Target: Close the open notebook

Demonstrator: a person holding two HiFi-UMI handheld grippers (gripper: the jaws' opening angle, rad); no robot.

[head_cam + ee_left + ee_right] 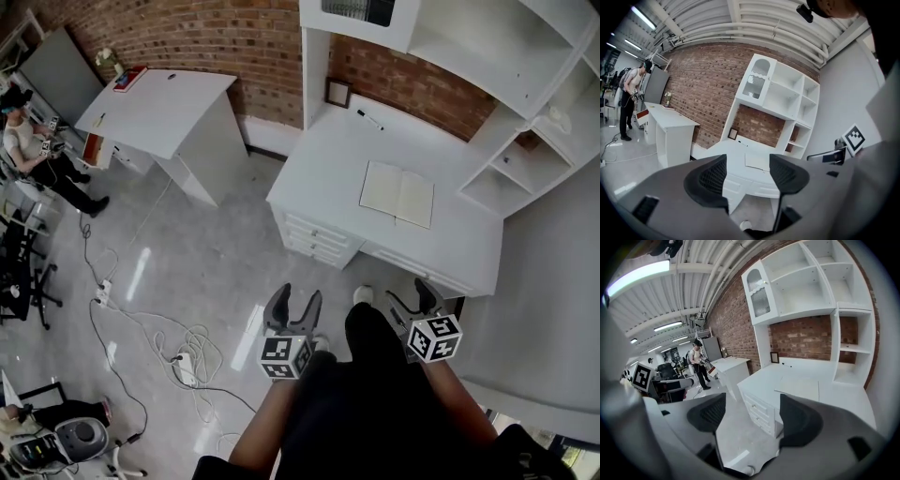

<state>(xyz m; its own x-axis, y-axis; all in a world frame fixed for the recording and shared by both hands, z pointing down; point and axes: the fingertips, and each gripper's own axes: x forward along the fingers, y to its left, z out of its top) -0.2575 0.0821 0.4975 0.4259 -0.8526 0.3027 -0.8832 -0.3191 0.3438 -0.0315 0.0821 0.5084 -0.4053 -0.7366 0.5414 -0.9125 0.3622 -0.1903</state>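
The open white notebook (397, 193) lies flat on the white desk (328, 159). Left gripper (292, 308) and right gripper (419, 302) hang well short, jaws apart, empty.

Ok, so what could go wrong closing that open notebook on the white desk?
The notebook lies flat on the smooth desk, so the left claw or right claw, both open, may slide it rather than lift a cover. Its pages look thin; a pinch could crease them or catch only a few.
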